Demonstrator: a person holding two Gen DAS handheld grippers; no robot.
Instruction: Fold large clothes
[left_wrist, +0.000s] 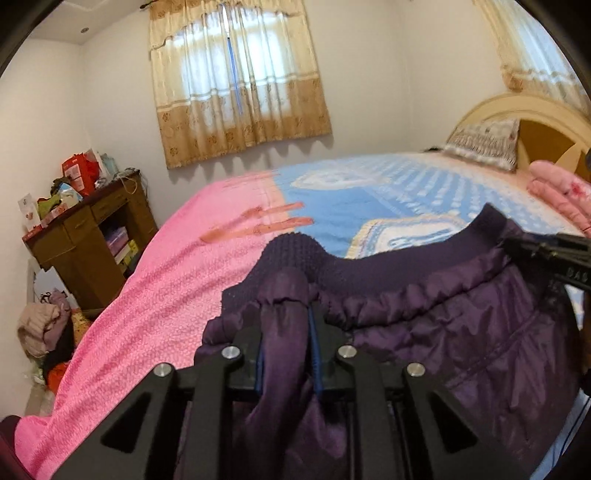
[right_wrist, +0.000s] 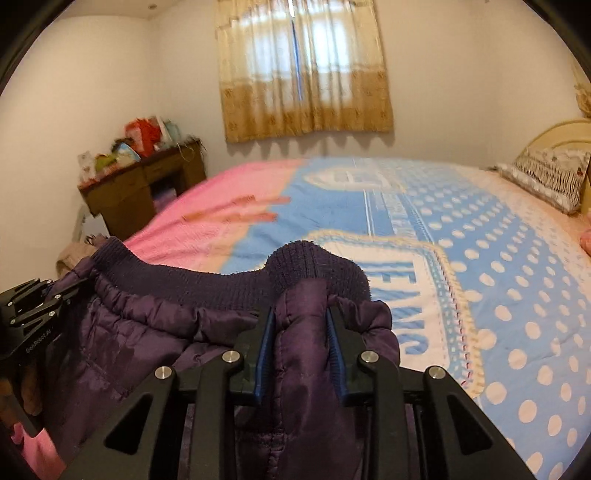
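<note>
A dark purple padded jacket (left_wrist: 443, 325) with a ribbed knit hem (left_wrist: 388, 266) is held up over the bed between both grippers. My left gripper (left_wrist: 284, 332) is shut on a bunched corner of it near the hem. My right gripper (right_wrist: 301, 332) is shut on the other corner of the jacket (right_wrist: 147, 332), with its hem (right_wrist: 207, 284) stretched between the two. The right gripper shows at the right edge of the left wrist view (left_wrist: 554, 254); the left gripper shows at the left edge of the right wrist view (right_wrist: 33, 306).
The bed (left_wrist: 166, 295) has a pink blanket and a blue dotted cover (right_wrist: 498, 277). A pillow (right_wrist: 546, 177) and headboard (left_wrist: 546, 122) are at the right. Folded pink clothing (left_wrist: 561, 195) lies near the pillow. A cluttered wooden desk (left_wrist: 92, 236) and a clothes pile (left_wrist: 44, 328) stand left.
</note>
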